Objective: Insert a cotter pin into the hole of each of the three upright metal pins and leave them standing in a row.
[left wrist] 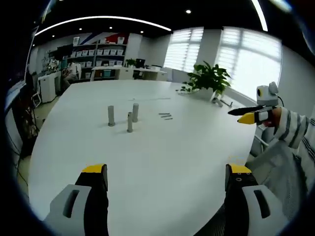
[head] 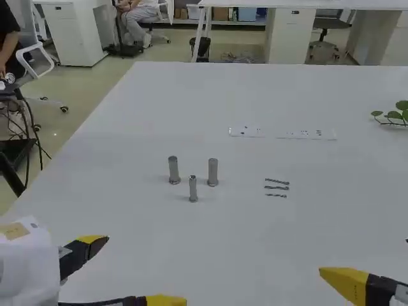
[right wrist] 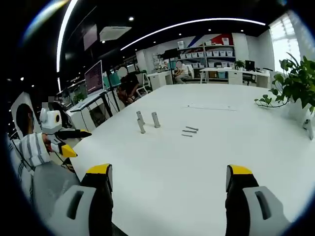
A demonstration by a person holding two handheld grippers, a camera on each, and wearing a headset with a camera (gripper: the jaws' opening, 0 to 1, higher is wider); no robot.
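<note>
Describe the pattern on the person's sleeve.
Striped: dark lines on pale grey. The sleeve shows best in the left gripper view.

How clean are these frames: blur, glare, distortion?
Head view: soft overall, metal pins readable, cotter pins barely resolved. Left gripper view: strong fisheye curving the table edge, windows blown out. Right gripper view: same fisheye, ceiling light strip bowed.
</note>
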